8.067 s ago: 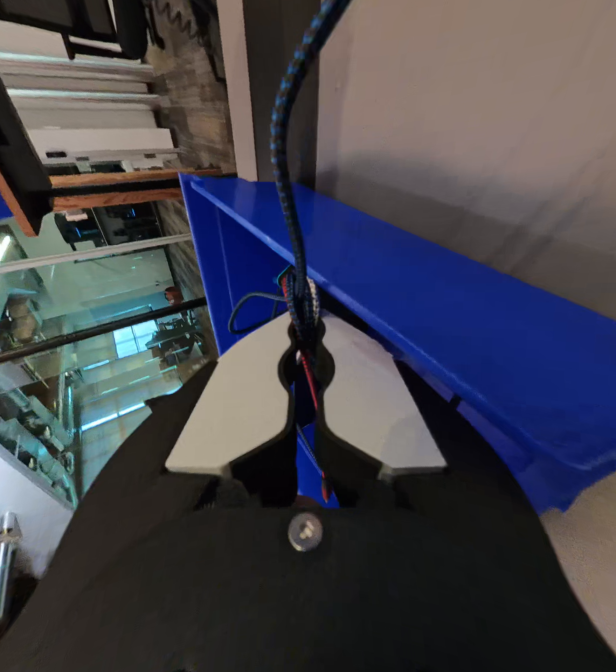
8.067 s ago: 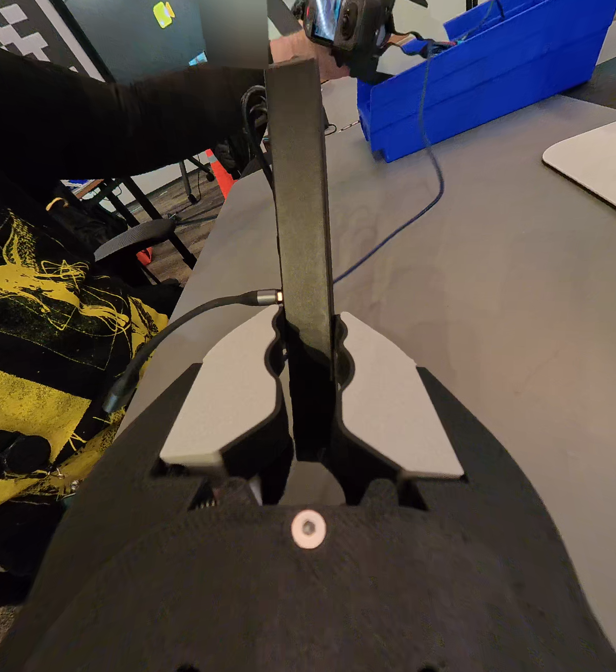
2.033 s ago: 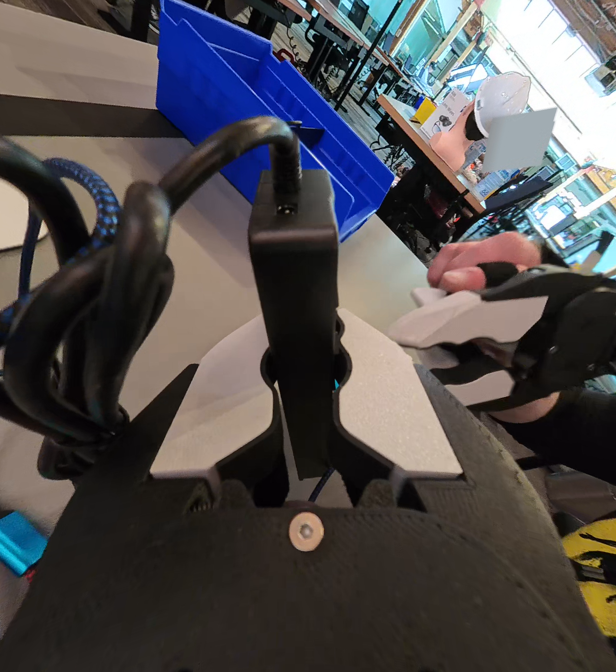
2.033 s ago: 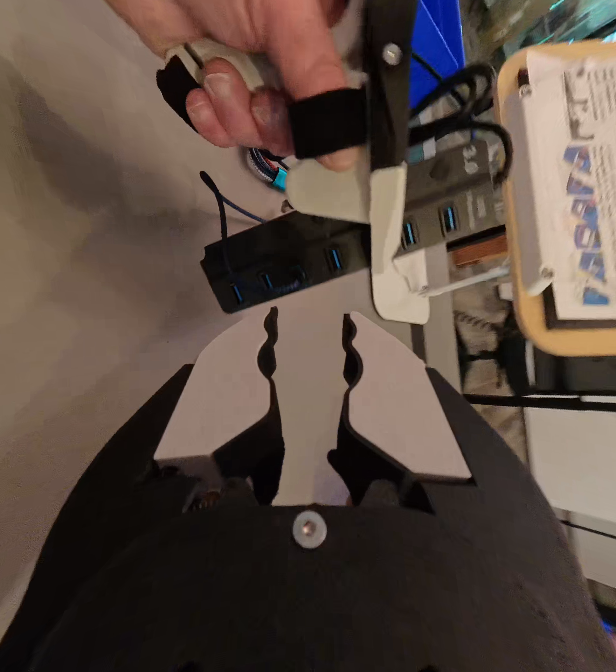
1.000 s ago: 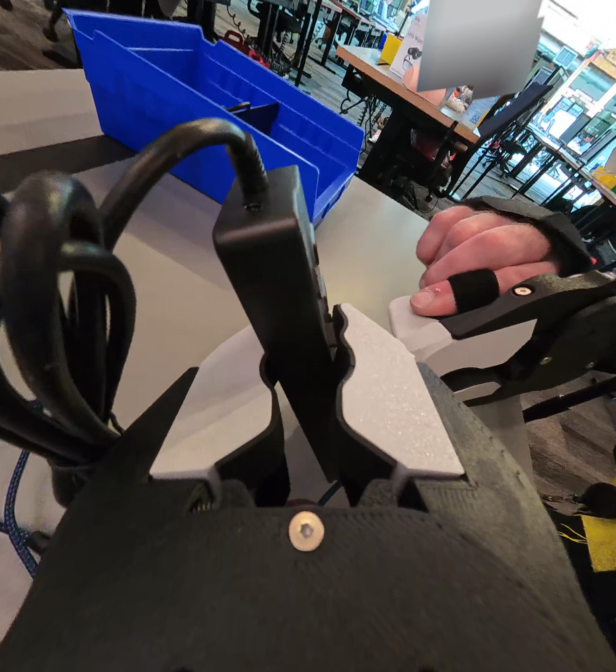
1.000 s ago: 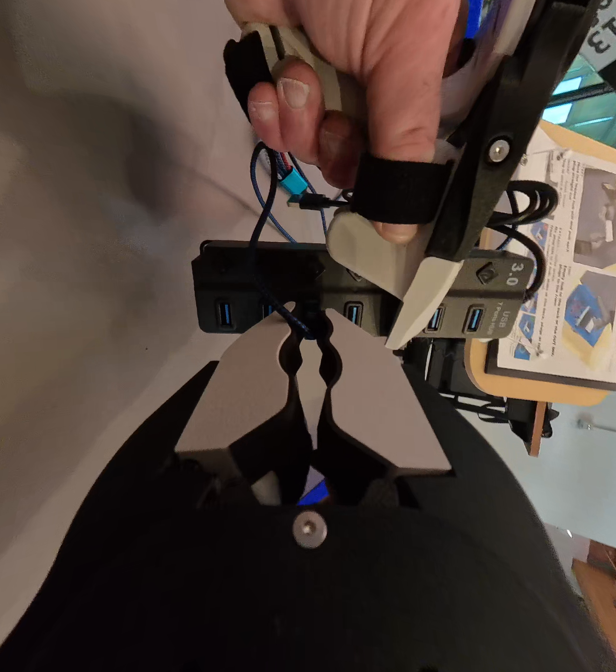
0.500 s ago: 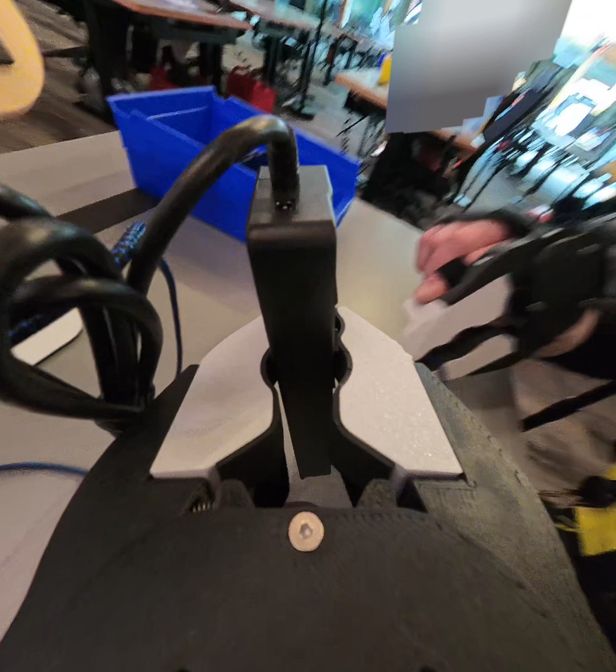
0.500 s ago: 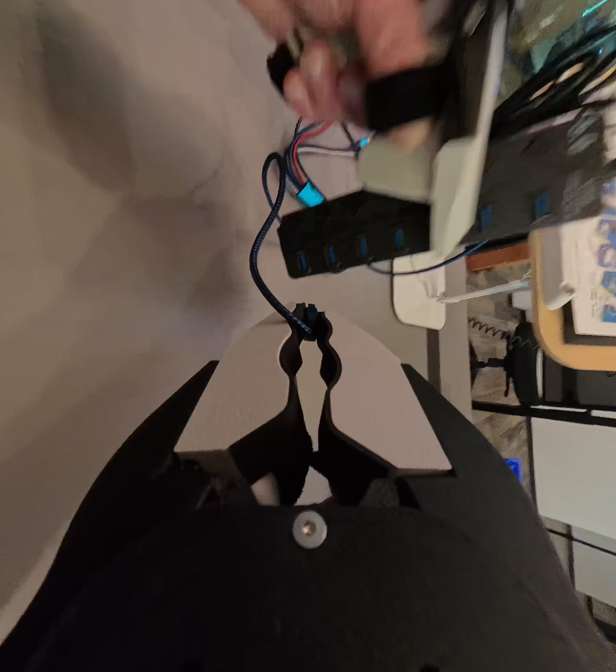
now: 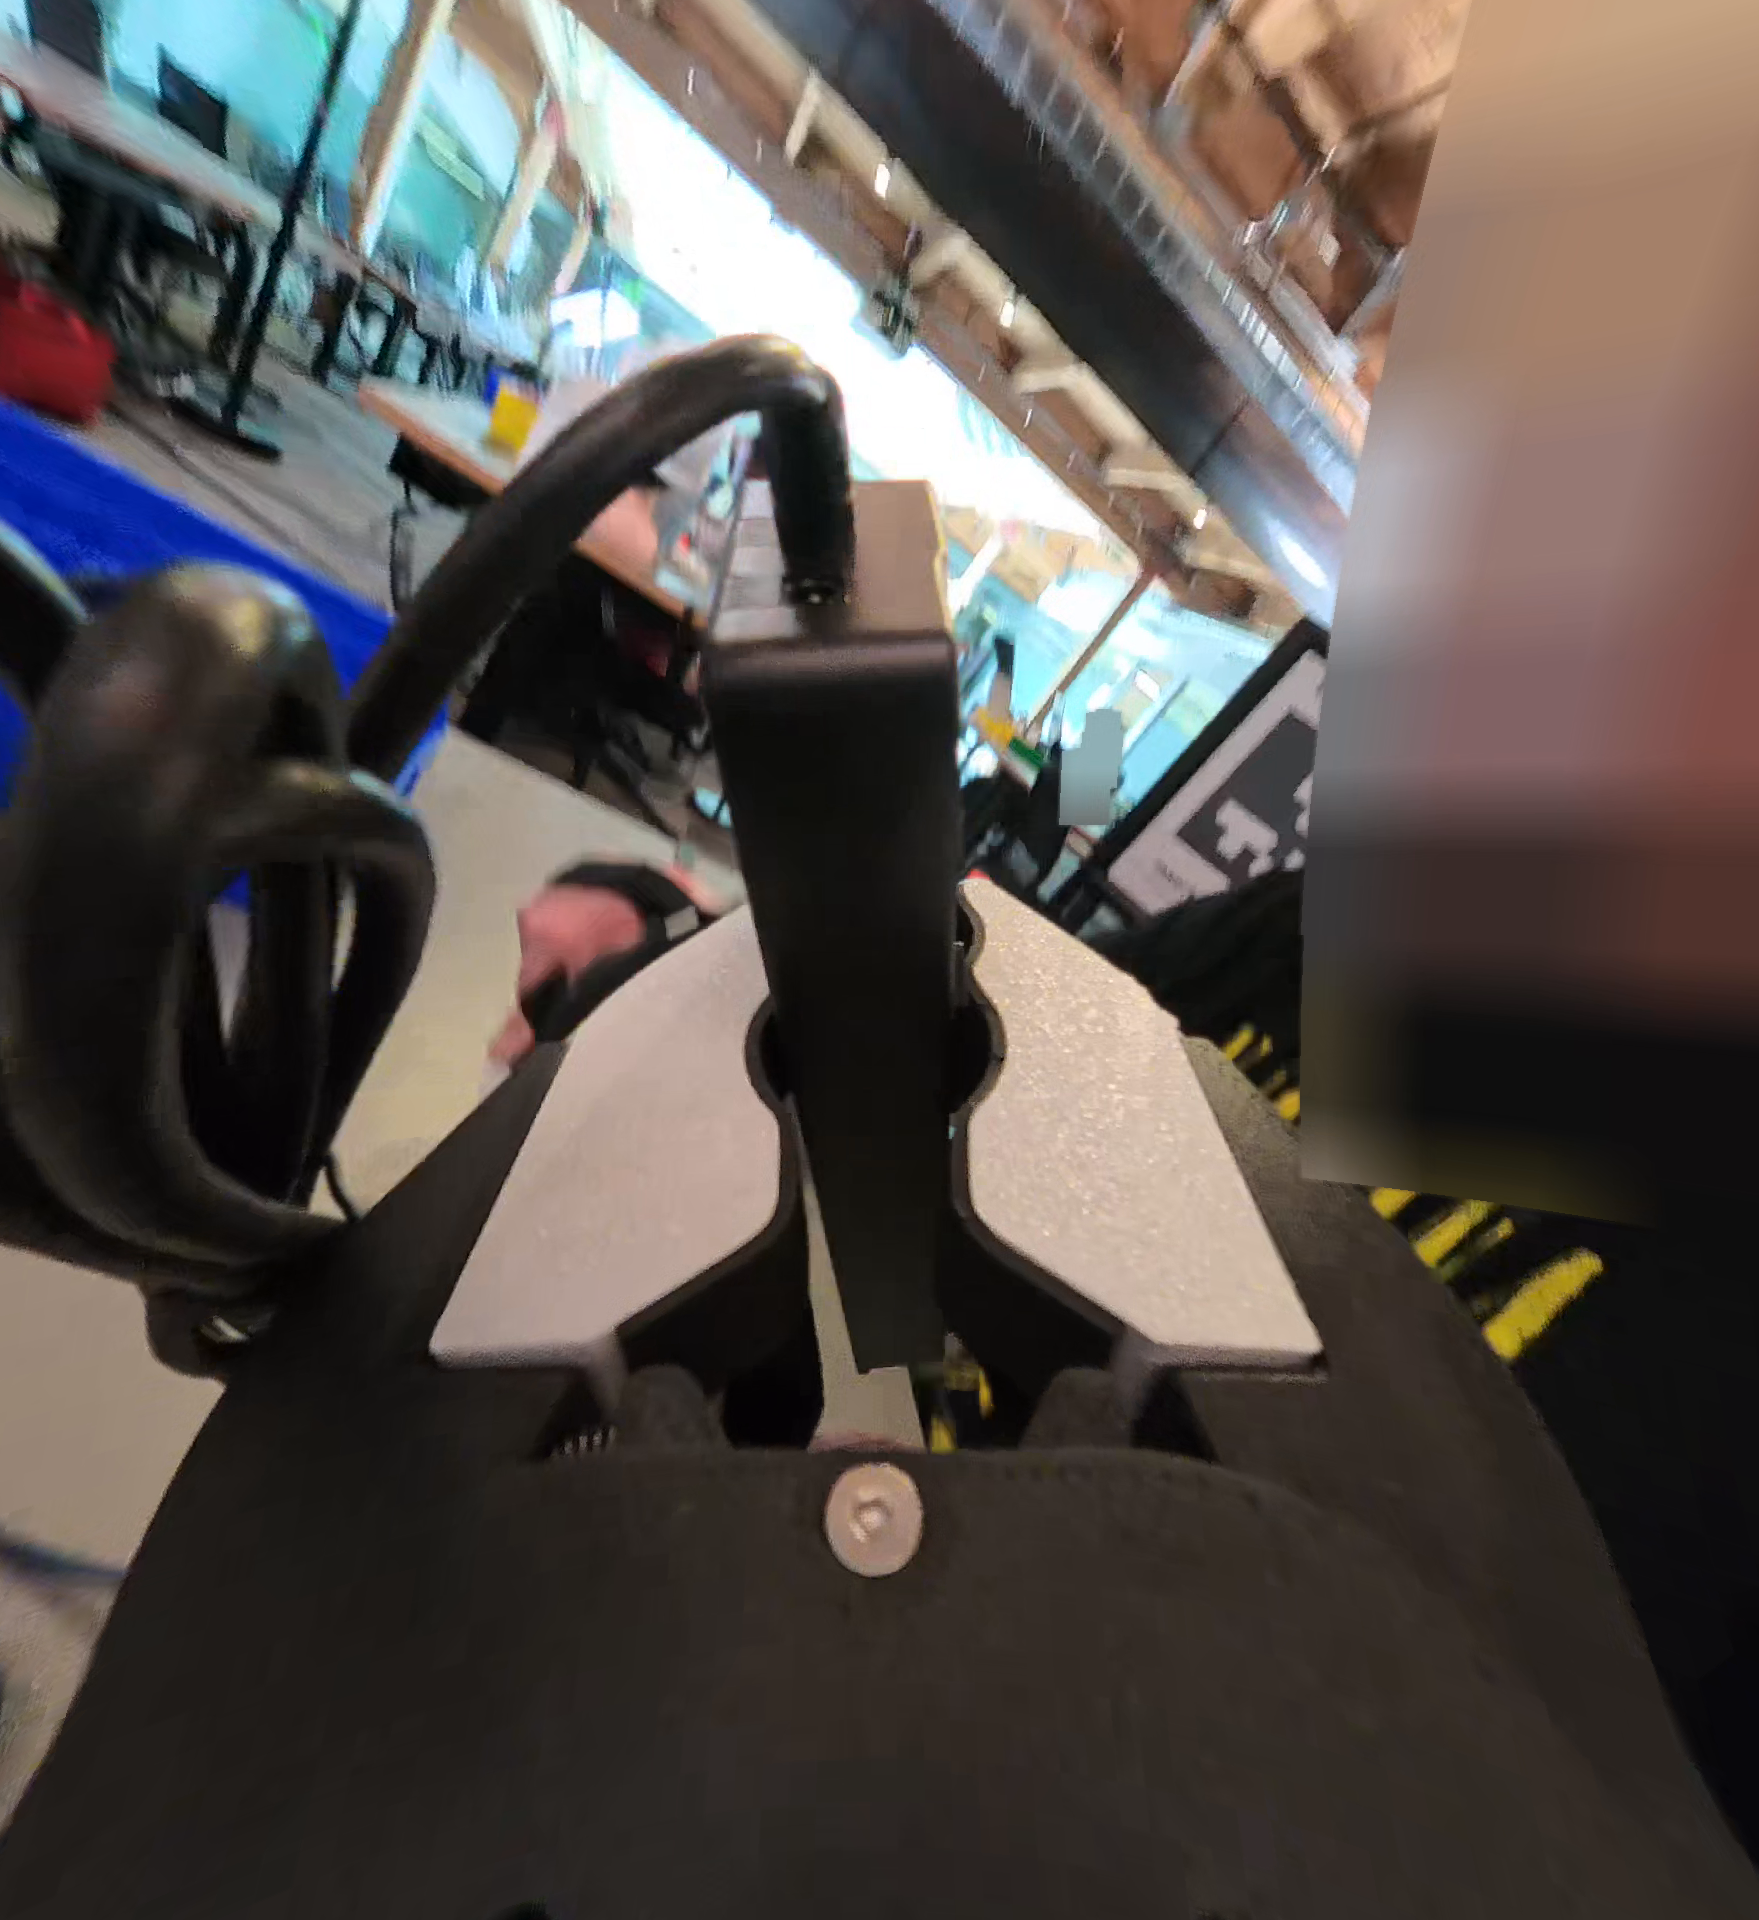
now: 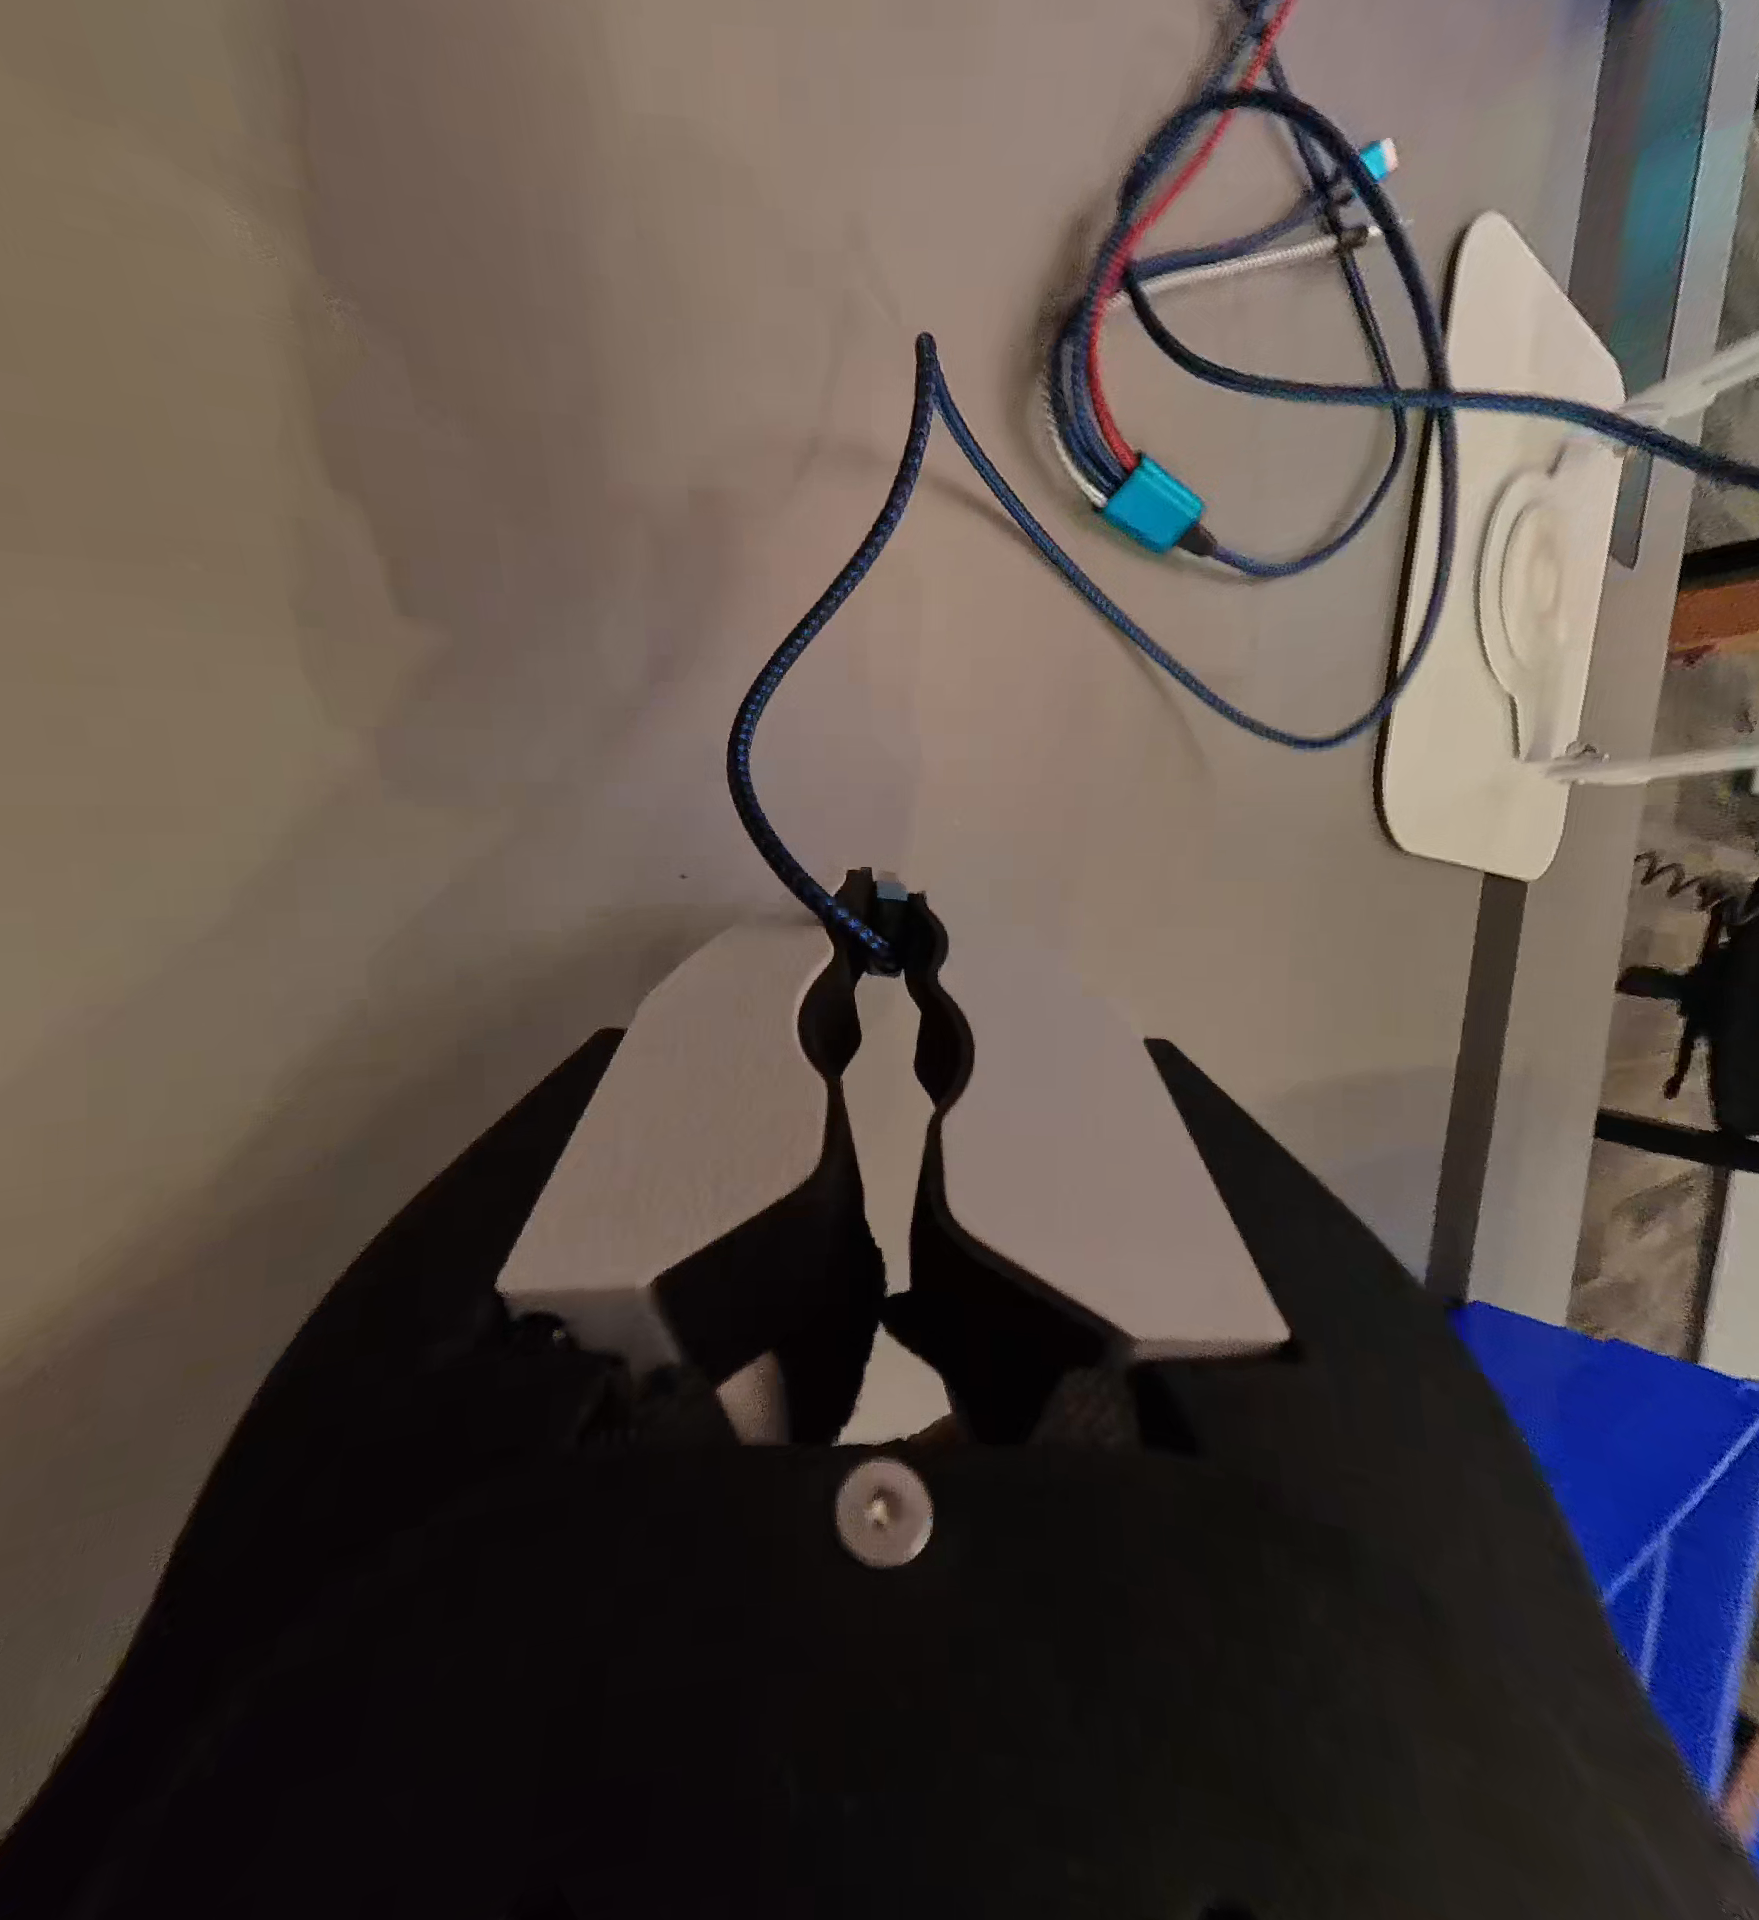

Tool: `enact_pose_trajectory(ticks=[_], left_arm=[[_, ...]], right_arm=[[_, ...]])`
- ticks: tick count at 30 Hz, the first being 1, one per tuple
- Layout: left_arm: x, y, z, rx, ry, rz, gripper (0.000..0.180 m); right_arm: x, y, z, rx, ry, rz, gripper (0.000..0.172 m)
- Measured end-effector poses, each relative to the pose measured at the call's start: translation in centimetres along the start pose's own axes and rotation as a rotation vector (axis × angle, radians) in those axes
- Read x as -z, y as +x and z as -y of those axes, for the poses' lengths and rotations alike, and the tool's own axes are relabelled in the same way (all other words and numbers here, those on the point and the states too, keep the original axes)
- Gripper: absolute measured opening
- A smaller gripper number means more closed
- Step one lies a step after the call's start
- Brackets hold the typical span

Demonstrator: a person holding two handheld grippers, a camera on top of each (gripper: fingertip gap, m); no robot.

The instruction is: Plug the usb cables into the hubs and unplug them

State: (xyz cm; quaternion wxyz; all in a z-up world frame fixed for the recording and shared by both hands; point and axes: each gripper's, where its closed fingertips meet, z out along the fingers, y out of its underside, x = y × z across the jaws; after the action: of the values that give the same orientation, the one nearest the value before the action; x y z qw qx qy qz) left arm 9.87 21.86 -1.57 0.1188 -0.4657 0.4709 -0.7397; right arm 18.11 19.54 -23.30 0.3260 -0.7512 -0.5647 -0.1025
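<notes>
Your left hand-held gripper point(image 9: 864, 997) clamps the black hub point(image 9: 839, 831) upright, off the desk point(image 10: 439, 520). Your right hand-held gripper point(image 10: 880, 935) pinches the blue braided cable point(image 10: 781, 707) at its plug. Square the plug to a port before pushing; avoid twisting.
</notes>
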Motion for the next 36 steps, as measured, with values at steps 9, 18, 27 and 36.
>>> enact_pose_trajectory(ticks=[9,18,27,36], left_arm=[[4.3,-1.7,-14.6,0.214,-0.561,0.176,0.026],[7.5,-4.6,-18.7,0.161,-0.814,0.408,0.026],[8.6,-3.8,-20.1,-0.009,-1.019,0.462,0.026],[8.8,-2.7,-20.7,-0.116,-1.069,0.457,0.026]], right_arm=[[-0.2,2.7,-0.7,-0.124,0.004,0.031,0.006],[-1.2,1.9,1.1,-0.316,0.09,0.189,0.034],[1.4,5.1,6.4,-0.383,0.345,0.3,0.078],[-5.0,3.6,10.0,-0.006,0.193,0.35,0.0]])
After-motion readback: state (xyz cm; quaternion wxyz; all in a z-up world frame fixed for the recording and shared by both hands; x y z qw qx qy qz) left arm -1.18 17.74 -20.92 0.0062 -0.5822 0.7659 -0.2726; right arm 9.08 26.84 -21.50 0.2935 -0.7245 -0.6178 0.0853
